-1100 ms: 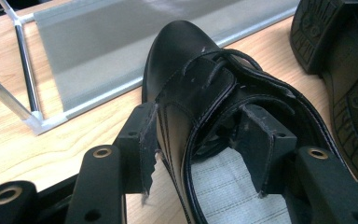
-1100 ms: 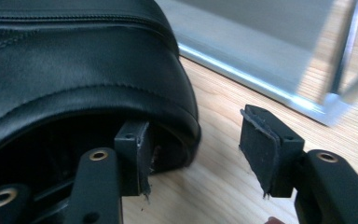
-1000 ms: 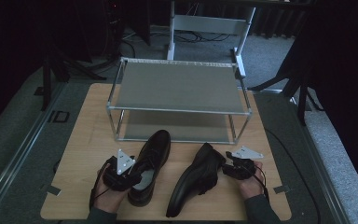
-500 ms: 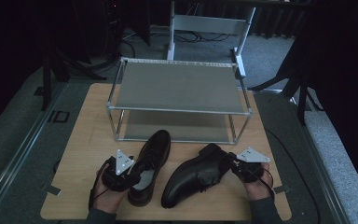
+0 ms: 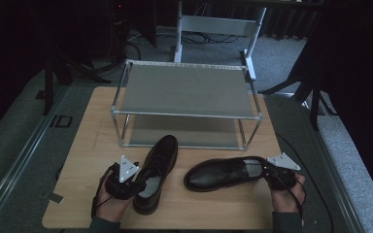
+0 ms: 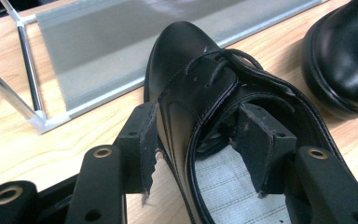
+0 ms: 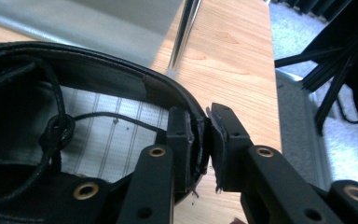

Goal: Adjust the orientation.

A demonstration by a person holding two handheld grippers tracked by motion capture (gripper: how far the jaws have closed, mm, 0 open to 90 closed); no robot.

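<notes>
Two black shoes on the surface, in front of a two-tier rack [image 5: 187,90] that stands toward the far edge; work in hand looks like racking the pair.

Left shoe [image 5: 156,172]: near the front edge, left of centre, toe toward the rack. Left tool [image 6: 200,144] straddles its side wall at the opening, one jaw outside, one inside on the insole; a gap shows at the inner pad [image 6: 256,144], so jaws stand apart, no clamp yet; seen also from above [image 5: 126,178].

Right shoe [image 5: 223,172]: toward the front right corner, lying crosswise, toe pointing left. Right tool [image 7: 204,140] has just been closing and now pinches the heel collar, leather between the pads; from above [image 5: 272,171].

Notes for doing it well:
- a collar pinch is thin and the toe is heavy, so expect the shoe to swing; lift slowly, keep the toe low;
- turn the toe toward the rack before moving in;
- mind the front right post [image 7: 185,32] and the top tier's rail;
- close the left tool fully on the wall before lifting; a loose bite may let it slip.
</notes>
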